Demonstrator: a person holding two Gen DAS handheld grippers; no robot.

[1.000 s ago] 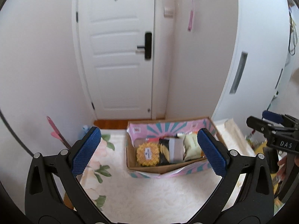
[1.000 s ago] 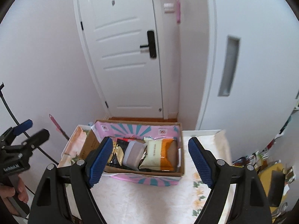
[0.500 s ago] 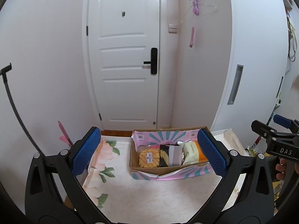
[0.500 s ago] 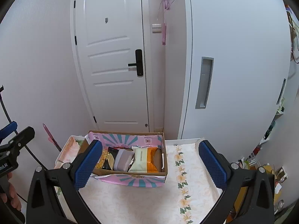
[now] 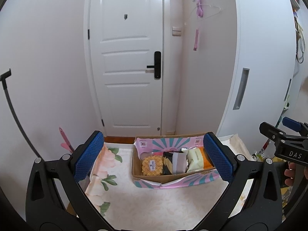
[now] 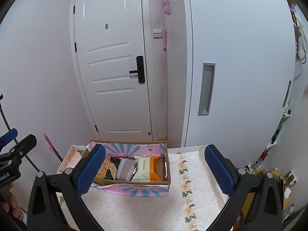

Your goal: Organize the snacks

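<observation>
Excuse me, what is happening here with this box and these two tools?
A person holds a hand-held gripper in each hand. The left hand-held gripper and the right hand-held gripper are both open and hold nothing. The snack packets sit in the cardboard box on the floral tablecloth.

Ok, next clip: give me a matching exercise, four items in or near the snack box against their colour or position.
Things:
1. waffle snack
2. grey packet
3. cream packet
4. left gripper

Descriptions:
A. open, empty, held back from the snack box
B. yellow, round, at the box's left end
C. pale, beside an orange packet
D. between a black-and-gold packet and the cream one

Pairs: 1-B, 2-D, 3-C, 4-A
</observation>
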